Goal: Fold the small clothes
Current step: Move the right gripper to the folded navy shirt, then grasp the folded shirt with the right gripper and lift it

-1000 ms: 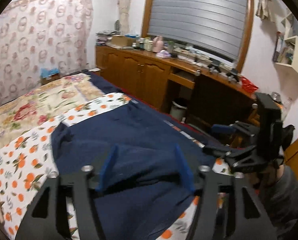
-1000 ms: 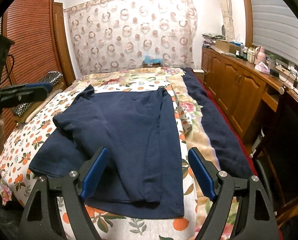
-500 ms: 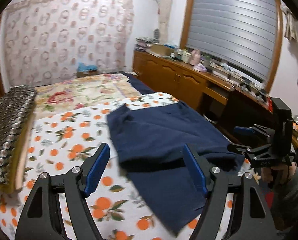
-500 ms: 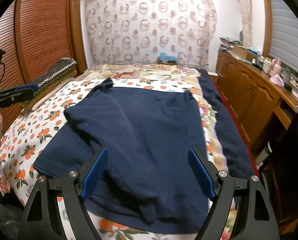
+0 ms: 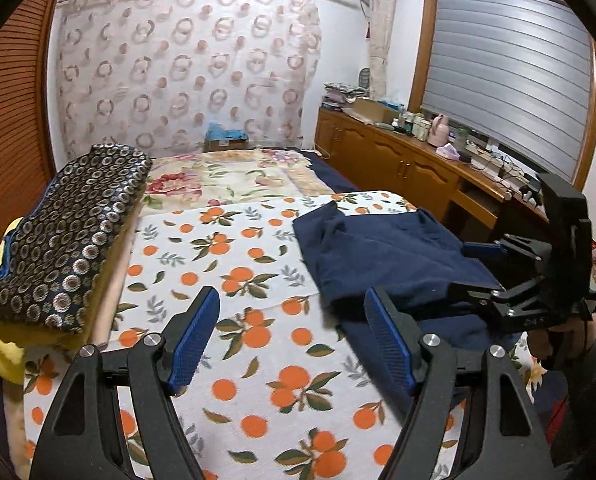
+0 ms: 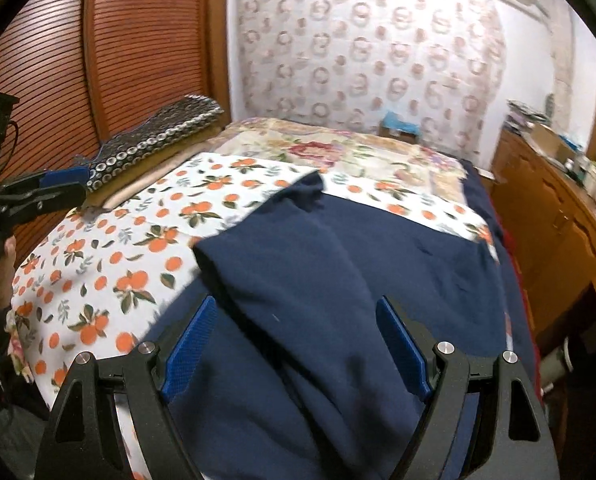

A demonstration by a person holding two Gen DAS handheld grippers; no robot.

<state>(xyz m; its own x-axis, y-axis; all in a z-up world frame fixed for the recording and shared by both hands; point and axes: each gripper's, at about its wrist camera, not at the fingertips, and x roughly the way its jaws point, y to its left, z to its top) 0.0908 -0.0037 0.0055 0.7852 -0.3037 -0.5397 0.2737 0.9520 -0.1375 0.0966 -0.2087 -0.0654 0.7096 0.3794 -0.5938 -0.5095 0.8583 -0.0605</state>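
Orange-print bedsheet [image 5: 234, 264] carries the navy garment [image 6: 337, 264], partly folded, lying toward the sheet's cabinet side. Right gripper [image 6: 298, 344] hangs over the garment, jaws spread, holding nothing. Left gripper [image 5: 294, 336], likewise released, hovers above bare sheet beside the garment's edge.

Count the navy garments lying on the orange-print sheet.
1: the navy garment lies partly folded on the sheet's right side, under the right tool. Others may be hidden beneath.
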